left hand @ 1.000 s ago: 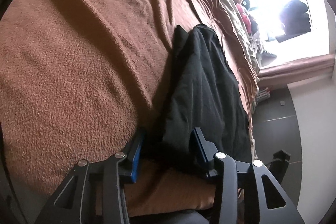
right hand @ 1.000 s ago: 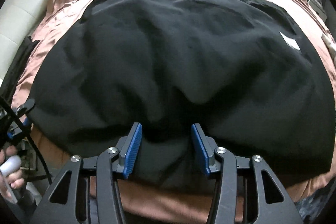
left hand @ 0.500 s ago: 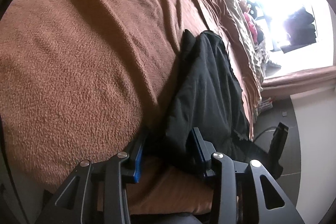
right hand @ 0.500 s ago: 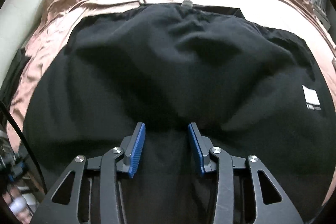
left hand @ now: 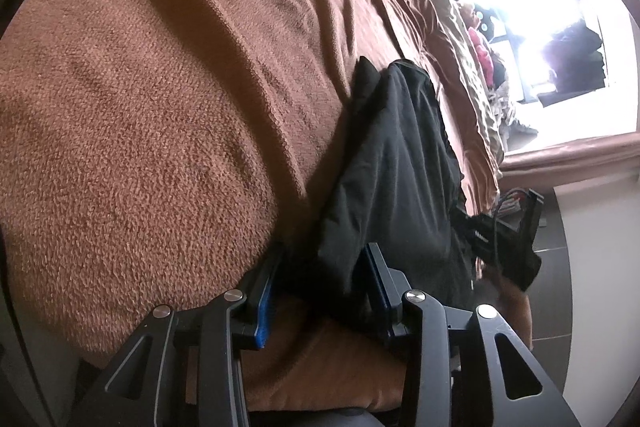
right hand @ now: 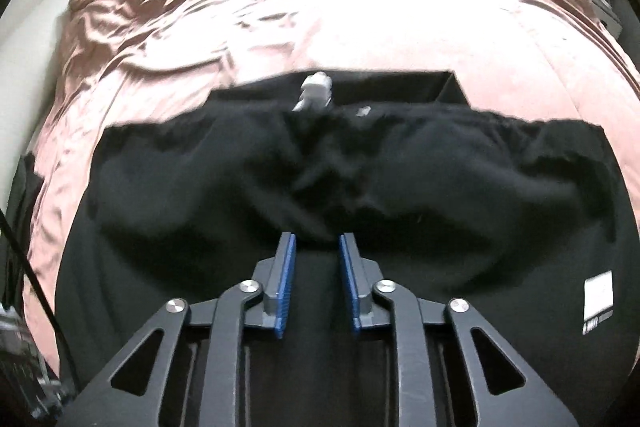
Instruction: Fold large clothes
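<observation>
Jaws on the left gripper (left hand: 322,277) stand fairly wide with a bunched corner of the black garment (left hand: 394,167) running between them; whether the pads actually pinch the cloth I cannot tell. On the right gripper (right hand: 317,269) the jaws are narrow, and a ridge of the same garment (right hand: 360,187) appears gathered at their tips, so I judge it held there, though motion blur leaves that uncertain.

That garment lies across the near part of the bed (left hand: 152,99), on a brown blanket, its far edge straight and flat. A pale toggle (right hand: 316,93) sits near that far edge, and a white label (right hand: 598,297) shows at the right. In the right view a lifted fold crosses the middle, so the step in hand looks like carrying the near half over toward the far edge.

To do it well, both hands should rise together and travel at one pace, keeping the cloth between them taut so no slack bunches in the middle. Land the carried edge square on the far edge, then lower before letting go. If the left jaws are not closed, that corner will lag and skew the fold, so they should grip firmly first.
</observation>
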